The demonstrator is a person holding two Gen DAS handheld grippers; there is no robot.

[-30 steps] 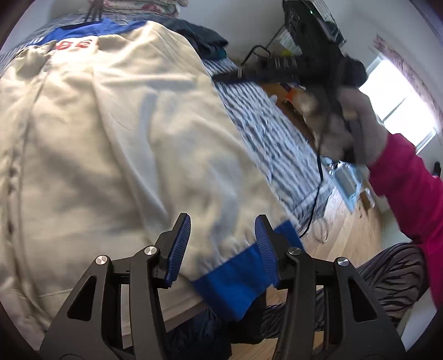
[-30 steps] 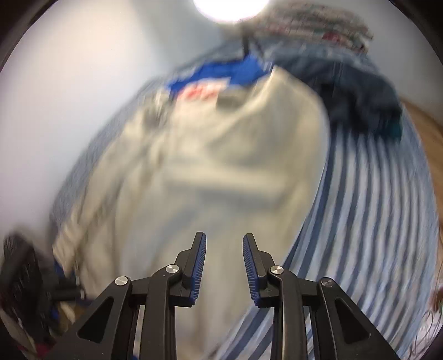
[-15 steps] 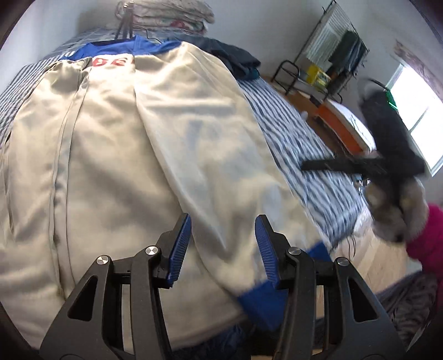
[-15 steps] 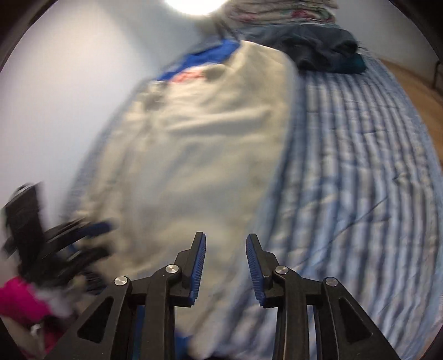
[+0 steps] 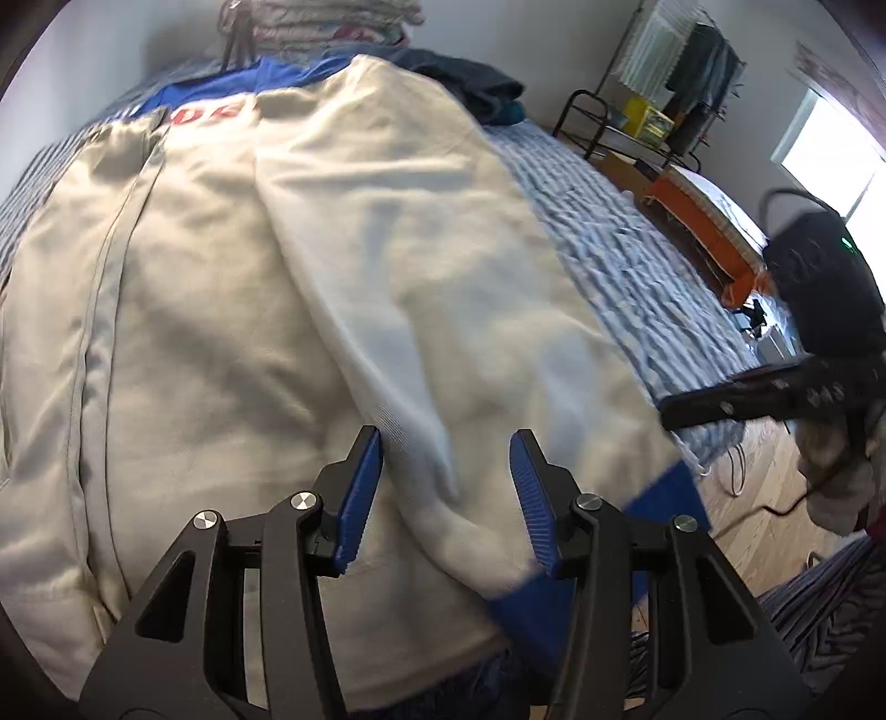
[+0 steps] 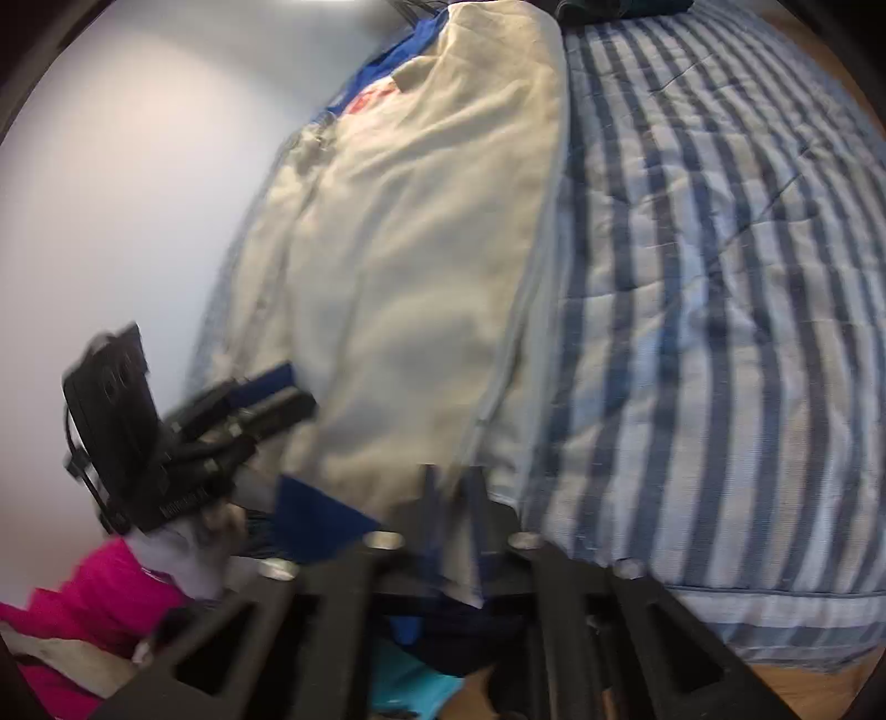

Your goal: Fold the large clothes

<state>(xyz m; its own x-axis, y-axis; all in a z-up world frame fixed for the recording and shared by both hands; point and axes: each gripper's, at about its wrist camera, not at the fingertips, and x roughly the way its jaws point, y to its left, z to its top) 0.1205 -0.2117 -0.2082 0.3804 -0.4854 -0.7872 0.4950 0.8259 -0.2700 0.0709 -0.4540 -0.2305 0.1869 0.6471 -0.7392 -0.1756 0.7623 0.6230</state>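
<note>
A large cream jacket [image 5: 232, 310] with blue trim and red letters lies spread on the striped bed [image 5: 620, 249]. Its right sleeve [image 5: 443, 288] is folded over the body, and the blue cuff [image 5: 670, 493] hangs at the near edge. My left gripper [image 5: 446, 498] hovers open just above the sleeve's lower end, its pads clear of the cloth. In the right wrist view it shows at the left as the left gripper [image 6: 266, 399]. My right gripper [image 6: 451, 498] is at the jacket's near right edge [image 6: 470, 443], jaws closing tight on the cream cloth. The right gripper [image 5: 720, 401] enters the left view from the right.
Folded bedding [image 5: 321, 22] and a dark garment [image 5: 476, 83] lie at the bed's head. A wall [image 6: 111, 194] runs along the left side. Right of the bed are a wooden floor, a metal rack [image 5: 626, 116] and an orange bench [image 5: 703, 227]. A pink sleeve [image 6: 83, 598] is below left.
My right gripper swept down from over the jacket to its near right edge and closed on the cloth. The left gripper stayed open over the sleeve, only tilting a little.
</note>
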